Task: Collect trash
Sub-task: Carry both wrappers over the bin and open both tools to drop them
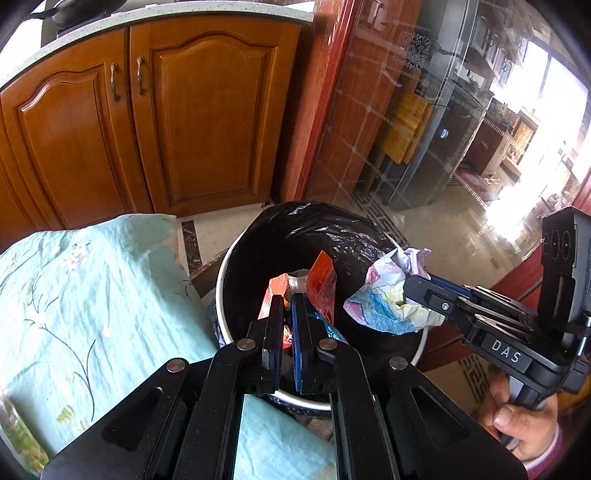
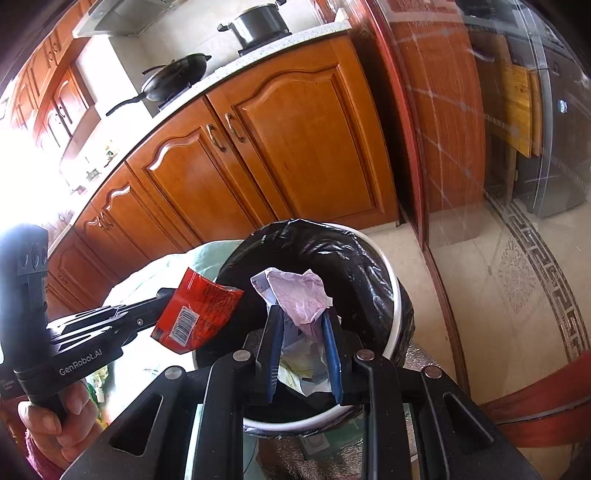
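A: Entry. Red snack wrapper (image 1: 320, 286) pinched between the pressed-together fingers of the left gripper (image 1: 288, 306), held over the open mouth of the bin (image 1: 221, 291). Crumpled paper ball (image 1: 388, 295) clamped in the right gripper (image 2: 301, 325), jaws closed on it, also above the bin opening, at 3 o'clock from the wrapper in the left wrist view.

B: Bin details?

A: White rim, black liner (image 2: 354, 258) folded over the edge. Interior dark; contents cannot be made out.

B: Surroundings?

A: Pale blue floral tablecloth (image 1: 92, 295) at 9 o'clock of the bin, its edge just beside the rim. Wooden cabinet doors (image 1: 207, 118) at 12 o'clock, across a strip of tiled floor. Glass sliding door (image 1: 424, 129) at 2 o'clock.

B: Anything blocking?

A: Each gripper's own fingers hide the near rim. Nothing lies between either item and the bin mouth.

B: View differences?

A: Right wrist alone shows the wrapper's barcode (image 2: 183, 325), a wok (image 2: 177, 75) and a pot (image 2: 258, 24) on the counter. Left wrist alone shows the paper's blue and pink colouring.
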{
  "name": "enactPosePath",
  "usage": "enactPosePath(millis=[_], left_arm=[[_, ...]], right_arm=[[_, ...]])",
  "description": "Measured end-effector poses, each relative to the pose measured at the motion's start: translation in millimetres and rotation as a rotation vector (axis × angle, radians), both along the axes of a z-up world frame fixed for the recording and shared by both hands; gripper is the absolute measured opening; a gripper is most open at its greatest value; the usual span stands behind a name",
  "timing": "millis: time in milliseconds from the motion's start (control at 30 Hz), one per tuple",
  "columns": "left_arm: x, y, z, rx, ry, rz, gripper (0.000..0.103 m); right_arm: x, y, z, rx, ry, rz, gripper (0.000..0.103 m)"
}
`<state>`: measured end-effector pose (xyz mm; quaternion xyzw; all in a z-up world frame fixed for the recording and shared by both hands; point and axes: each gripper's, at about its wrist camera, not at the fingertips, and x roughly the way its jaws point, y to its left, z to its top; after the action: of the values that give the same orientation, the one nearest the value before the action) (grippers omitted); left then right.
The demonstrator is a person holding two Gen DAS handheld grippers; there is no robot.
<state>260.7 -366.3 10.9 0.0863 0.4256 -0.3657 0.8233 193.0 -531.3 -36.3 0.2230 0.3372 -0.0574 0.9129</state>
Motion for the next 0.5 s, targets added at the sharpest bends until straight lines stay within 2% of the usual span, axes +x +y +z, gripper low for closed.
enactPosePath(millis=[200,367,500], left_arm=[[7,-12,-14,0.038,0.023,-0.006,0.005],[9,-14,-20,0.045,0.043,0.0,0.014],[8,-10,-18,0.036,0.045,0.006,0.017]], right_arm=[[8,-7,-5,0.0,0.022,-0.002,0.023],[11,-10,-10,0.014,0.045,-0.002,0.033],[10,-11,-10,0.025,0.043,-0.005,0.034]])
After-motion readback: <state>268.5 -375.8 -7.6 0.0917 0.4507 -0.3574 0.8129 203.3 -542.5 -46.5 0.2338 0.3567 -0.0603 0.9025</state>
